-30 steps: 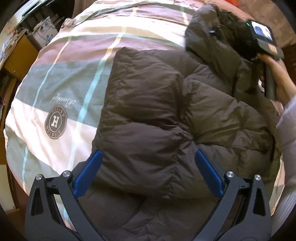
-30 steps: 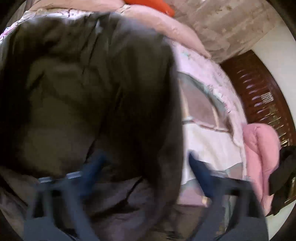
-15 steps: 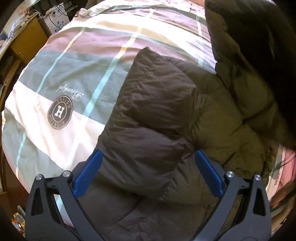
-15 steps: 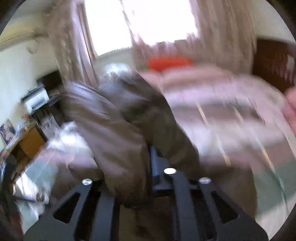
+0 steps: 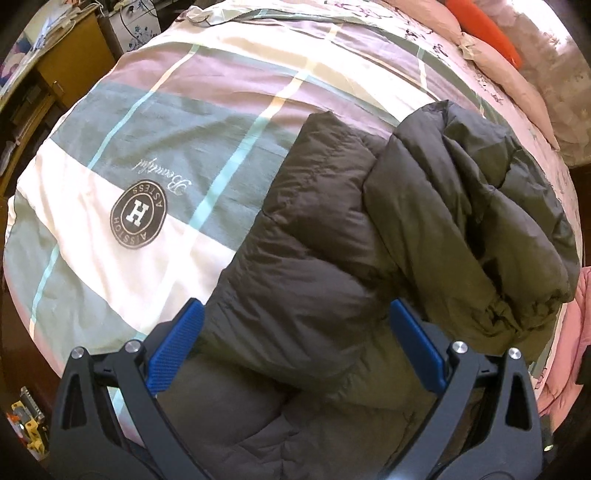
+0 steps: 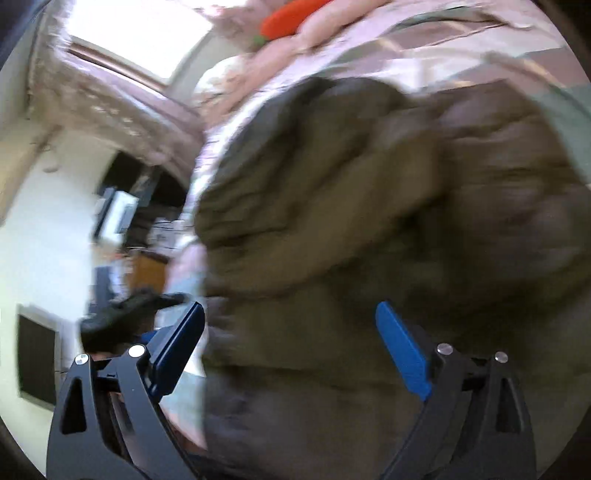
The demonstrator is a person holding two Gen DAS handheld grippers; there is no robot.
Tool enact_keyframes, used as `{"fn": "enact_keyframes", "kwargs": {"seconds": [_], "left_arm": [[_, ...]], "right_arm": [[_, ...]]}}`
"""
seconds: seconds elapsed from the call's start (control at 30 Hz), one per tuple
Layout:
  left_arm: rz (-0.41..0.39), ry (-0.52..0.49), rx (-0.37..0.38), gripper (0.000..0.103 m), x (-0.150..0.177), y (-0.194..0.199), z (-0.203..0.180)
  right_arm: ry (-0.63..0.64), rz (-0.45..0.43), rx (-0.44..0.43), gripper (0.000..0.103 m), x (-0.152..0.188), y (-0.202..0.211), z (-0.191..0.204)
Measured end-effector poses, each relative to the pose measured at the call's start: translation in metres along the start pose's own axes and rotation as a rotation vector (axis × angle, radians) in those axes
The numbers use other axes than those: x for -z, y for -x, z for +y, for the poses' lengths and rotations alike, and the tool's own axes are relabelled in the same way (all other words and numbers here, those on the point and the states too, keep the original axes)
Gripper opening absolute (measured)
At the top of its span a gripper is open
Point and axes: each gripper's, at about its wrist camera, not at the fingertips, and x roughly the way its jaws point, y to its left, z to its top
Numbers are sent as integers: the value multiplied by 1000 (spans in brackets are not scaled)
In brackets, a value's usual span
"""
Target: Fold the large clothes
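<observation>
A large dark brown puffer jacket [image 5: 332,229] lies on the bed, folded over itself, with a sleeve [image 5: 480,221] laid across its right side. My left gripper [image 5: 295,332] is open and hovers just above the jacket's near part, its blue pads apart on either side of a fold. In the blurred right wrist view the jacket [image 6: 369,206] fills the middle and right. My right gripper [image 6: 291,332] is open and empty, close over the jacket.
The bed quilt [image 5: 166,147] has pink, grey and white stripes and a round "H" logo [image 5: 138,214]. Pink pillows and an orange cushion [image 5: 484,26] lie at the head. A wooden desk [image 5: 55,74] stands left of the bed.
My right gripper has let go of the jacket part it was holding up and now stands open. That part has dropped across the jacket's right side. The left gripper stays open.
</observation>
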Motion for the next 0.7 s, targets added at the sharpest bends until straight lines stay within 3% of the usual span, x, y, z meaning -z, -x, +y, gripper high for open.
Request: {"fn": "enact_keyframes", "kwargs": {"seconds": [0.13,0.2,0.3,0.37,0.4,0.43,0.47,0.53,0.7], "left_arm": [[-20,-61,7,101,3,5,-7],[-30,-101,6,101,5,6,-12],[-25,-138,9,101,3,4,-16],[-13,-138,15,101,1,1,-15],[-11,-133,15,101,0,0,-14],[-9,-128,15,101,-1,0,-12],[-7,-123,14,101,-2,-1,-11],[-5,-108,16,101,-4,-2,-8],[-34,-90,39,101,-6,8,-6]], "right_arm": [[-214,7,-113,94,-14,-53,18],[-311,-4,-93,94,-25,-74,20],[-547,-70,-67,99,-41,-99,-9],[-628,-70,-31,98,-47,-111,-23],[-620,-67,1,85,-49,-115,-26],[-587,-60,20,52,-51,-115,-26],[-527,-44,19,37,-51,-112,-21],[-381,-49,-18,25,-52,-96,-4],[-104,-188,21,21,-30,3,18]]}}
